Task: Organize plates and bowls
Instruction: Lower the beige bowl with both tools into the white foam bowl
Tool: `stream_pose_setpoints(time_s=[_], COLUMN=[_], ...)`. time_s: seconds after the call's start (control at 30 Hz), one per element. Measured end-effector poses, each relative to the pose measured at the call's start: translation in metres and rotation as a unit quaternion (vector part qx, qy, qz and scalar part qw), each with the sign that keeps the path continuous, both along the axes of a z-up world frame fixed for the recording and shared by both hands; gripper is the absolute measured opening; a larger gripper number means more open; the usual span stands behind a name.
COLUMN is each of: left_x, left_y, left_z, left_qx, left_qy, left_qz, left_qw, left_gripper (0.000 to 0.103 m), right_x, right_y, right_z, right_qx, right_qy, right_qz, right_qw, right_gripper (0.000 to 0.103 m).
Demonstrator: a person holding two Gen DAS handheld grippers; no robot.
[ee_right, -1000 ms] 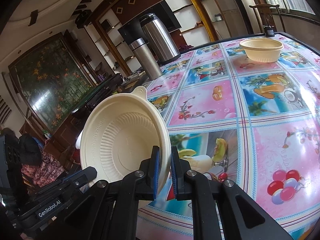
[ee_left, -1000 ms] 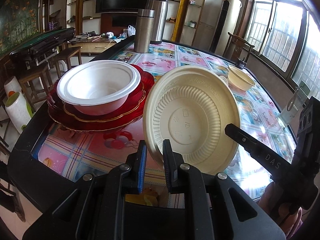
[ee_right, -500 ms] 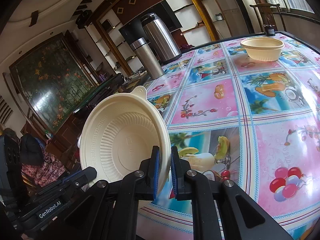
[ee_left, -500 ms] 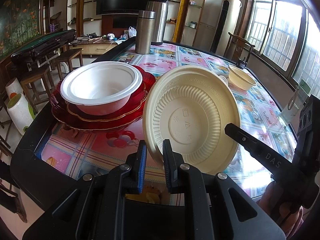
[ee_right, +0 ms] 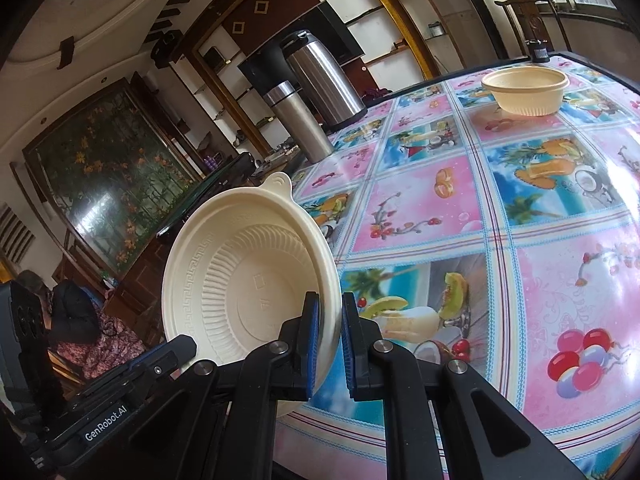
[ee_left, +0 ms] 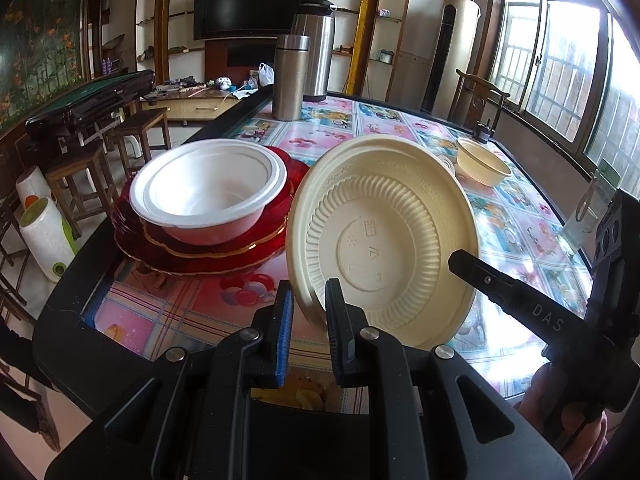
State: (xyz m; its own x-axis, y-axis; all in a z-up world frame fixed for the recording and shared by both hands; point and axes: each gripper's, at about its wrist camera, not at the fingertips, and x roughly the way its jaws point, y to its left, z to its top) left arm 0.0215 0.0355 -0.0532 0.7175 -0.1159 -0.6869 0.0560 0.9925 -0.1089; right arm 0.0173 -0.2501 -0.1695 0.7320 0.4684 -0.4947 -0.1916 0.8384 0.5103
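A cream plastic bowl (ee_left: 380, 240) stands on edge above the table, its ribbed underside facing the left wrist view and its inside (ee_right: 248, 292) facing the right wrist view. My left gripper (ee_left: 308, 300) is shut on its lower left rim. My right gripper (ee_right: 326, 312) is shut on the opposite rim. To the left, a white bowl (ee_left: 208, 188) sits on stacked red plates (ee_left: 192, 254) with gold edges. A second cream bowl (ee_left: 482, 164) rests upright at the far right of the table (ee_right: 526, 90).
Two steel flasks (ee_left: 290, 76) stand at the table's far end, the taller one (ee_left: 316, 60) behind. The black table edge (ee_left: 60, 320) runs close below the red plates. Stools and a white bin (ee_left: 44, 232) stand on the floor to the left.
The left wrist view has drifted slightly, so the white bowl and red plates sit a little lower and further right. The cream bowl stays held by both grippers.
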Motion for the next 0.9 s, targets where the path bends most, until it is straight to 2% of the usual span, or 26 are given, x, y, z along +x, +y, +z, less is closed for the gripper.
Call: stream_pose_setpoints(time_s=[0.23,0.63,0.77,0.9], left_x=[-0.002,0.006,0.021,0.045], left_y=[0.01,0.043,0.06,0.081], left_z=[0.017,0.039,0.044,0.048], left_qx=[0.006,0.014,0.007,0.002], left_qy=[-0.027,-0.06,-0.056,-0.046], left_qz=[0.017,0.064,0.078,0.087], left_qw=[0.9995,0.996,0.9954,0.9951], left_gripper=[0.014,0.014,0.014,0.014], right_x=[-0.002,0.014,0.03,0.054], right_y=[0.011,0.049,0.065,0.086], right_z=[0.023,0.055,0.061,0.062], right_qx=[0.008,0.029,0.033,0.043], right_qy=[-0.029,-0.045,-0.034,-0.005], right_qz=[0.012,0.041,0.047,0.049], right_qw=[0.999,0.998,0.998,0.998], right_gripper=[0.011,0.011,0.011,0.011])
